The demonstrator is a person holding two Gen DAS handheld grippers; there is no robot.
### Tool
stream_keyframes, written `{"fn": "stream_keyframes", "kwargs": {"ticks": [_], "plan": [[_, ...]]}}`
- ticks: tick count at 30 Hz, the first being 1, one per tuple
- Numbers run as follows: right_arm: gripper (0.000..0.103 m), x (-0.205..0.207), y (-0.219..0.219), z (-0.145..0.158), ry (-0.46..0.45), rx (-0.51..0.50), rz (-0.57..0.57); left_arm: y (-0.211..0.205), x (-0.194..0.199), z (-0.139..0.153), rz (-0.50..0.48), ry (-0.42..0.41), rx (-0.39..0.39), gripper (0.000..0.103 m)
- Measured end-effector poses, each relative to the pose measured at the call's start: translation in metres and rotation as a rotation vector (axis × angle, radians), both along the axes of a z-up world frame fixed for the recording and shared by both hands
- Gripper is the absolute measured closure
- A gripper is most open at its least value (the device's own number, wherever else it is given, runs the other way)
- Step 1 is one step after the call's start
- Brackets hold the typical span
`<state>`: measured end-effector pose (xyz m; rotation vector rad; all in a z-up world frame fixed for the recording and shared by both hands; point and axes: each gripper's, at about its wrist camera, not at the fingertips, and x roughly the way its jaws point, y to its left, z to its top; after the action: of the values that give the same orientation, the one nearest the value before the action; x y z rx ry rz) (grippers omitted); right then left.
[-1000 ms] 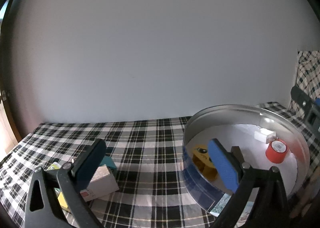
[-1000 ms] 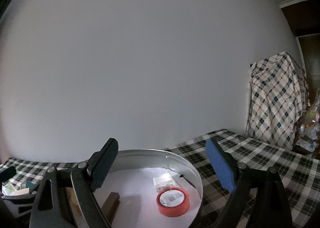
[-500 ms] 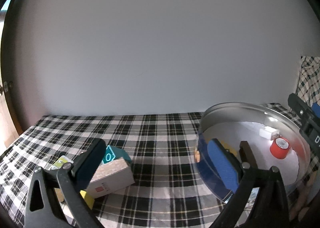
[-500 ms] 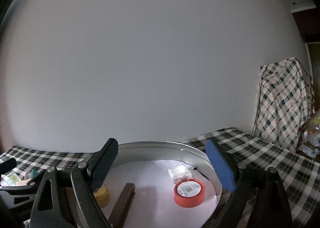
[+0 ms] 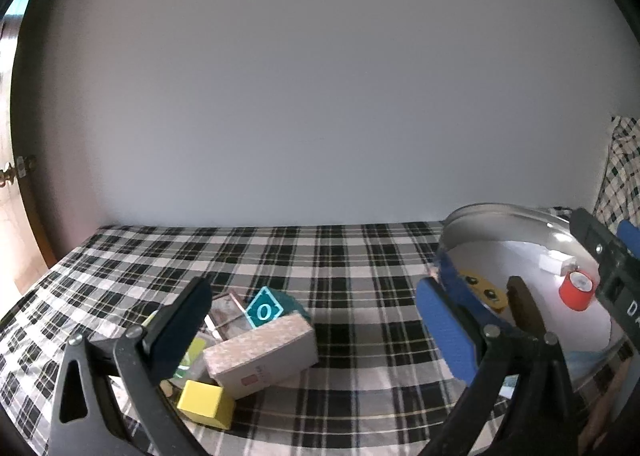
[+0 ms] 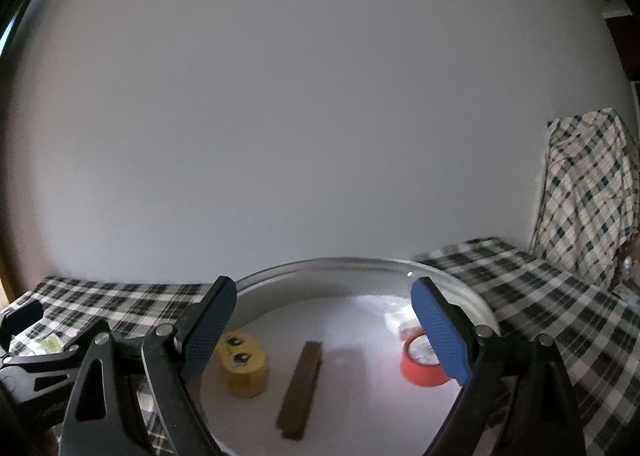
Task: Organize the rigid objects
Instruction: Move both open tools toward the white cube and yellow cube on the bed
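In the left wrist view my left gripper [image 5: 312, 320] is open and empty above the checked cloth. Just left of its middle lies a pile: a speckled beige box [image 5: 262, 354], a teal block marked O [image 5: 265, 311], a yellow cube [image 5: 205, 402] and a few cards. My right gripper [image 6: 324, 332] is open over the round metal tin [image 6: 360, 264]. Inside the tin lie a yellow block with two dark eyes [image 6: 242, 364], a brown bar [image 6: 301, 390], an orange tape roll [image 6: 420, 366] and a small white box [image 6: 400, 320]. The tin [image 5: 500, 212] shows at the right of the left wrist view.
The checked tablecloth [image 5: 320, 256] covers the table up to a plain white wall. A checked cloth drapes over something tall [image 6: 588, 192] at the far right. A wooden door edge [image 5: 16, 176] stands at the far left.
Both views have swung left. The pile of boxes moved from the left gripper's left finger toward the middle; the tin slid right. In the right view the yellow block and brown bar came into sight.
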<state>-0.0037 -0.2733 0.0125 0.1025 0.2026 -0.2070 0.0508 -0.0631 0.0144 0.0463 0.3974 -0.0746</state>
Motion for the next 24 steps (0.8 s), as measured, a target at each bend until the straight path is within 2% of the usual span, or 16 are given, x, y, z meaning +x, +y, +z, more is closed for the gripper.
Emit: {"fn": "stream_keyframes", "kwargs": {"ticks": [8, 14, 21, 24], "plan": [[0.012, 0.001, 0.031, -0.003, 0.020, 0.019, 0.074, 0.023, 0.001, -0.001, 0.024, 0.009, 0.003, 0.000], [0.012, 0.004, 0.059, -0.005, 0.048, 0.019, 0.140, 0.046, 0.004, -0.004, 0.035, 0.045, 0.012, 0.000], [0.012, 0.009, 0.090, -0.009, 0.081, 0.012, 0.207, 0.085, 0.008, -0.011, 0.048, 0.133, -0.011, 0.000], [0.012, 0.008, 0.102, -0.010, 0.094, 0.015, 0.236, 0.101, 0.010, -0.015, 0.021, 0.188, -0.010, 0.000]]}}
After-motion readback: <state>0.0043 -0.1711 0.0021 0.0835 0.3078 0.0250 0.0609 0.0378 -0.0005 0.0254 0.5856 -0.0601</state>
